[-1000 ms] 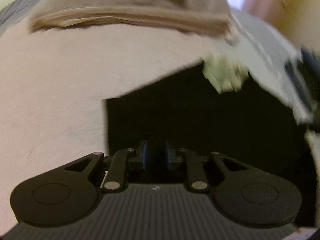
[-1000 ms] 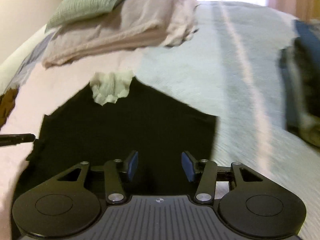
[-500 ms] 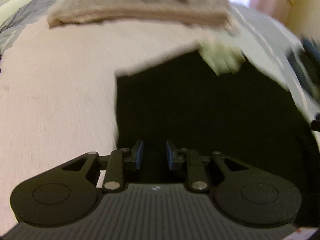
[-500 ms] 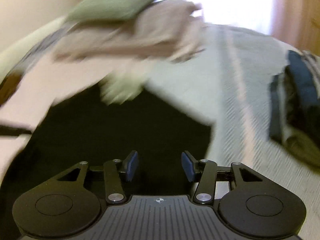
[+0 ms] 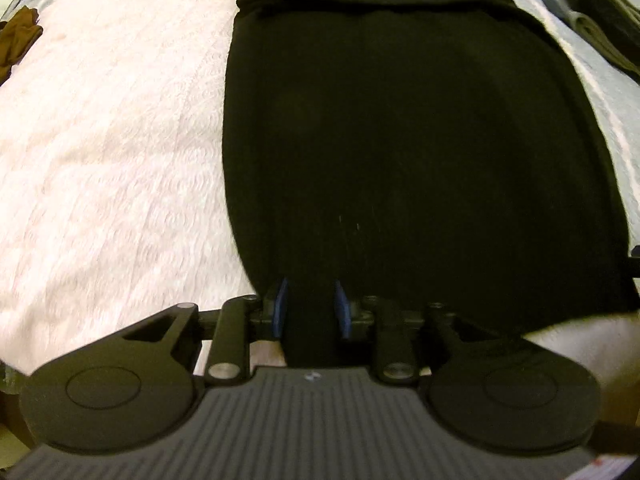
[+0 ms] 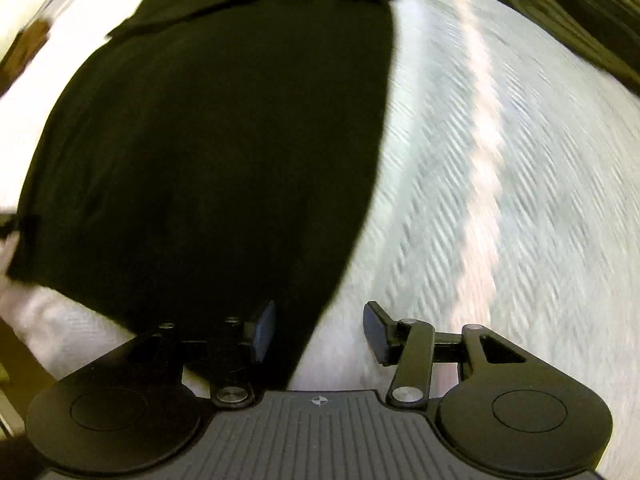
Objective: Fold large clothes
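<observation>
Black cloth filled both views: the black garment [image 5: 400, 140] lay flat on the bed ahead of both tongs, its far end doubled over into a thick band. Half a second before, the stacked bedding and the pillow had stood at the top of each view; at this moment they were gone and the cameras looked steeply down, so both tools had dropped to the garment's near hem. That suggested the next fold was about to start from this end.

Ahead of the left gripper [image 5: 310, 308] the near edge ran between its narrowly parted blue pads; whether they were pinching the cloth could not be told, since black lay on black there. The right gripper [image 6: 320, 332] stood spread wide, astride the garment's right edge, with the pale ribbed bedspread [image 6: 500, 160] under its right-hand pad.

Motion blur smeared the right view. A dark pile of clothes [image 5: 596, 12] was cut off at the far right corner, and a brown item [image 5: 16, 40] at the far left.
</observation>
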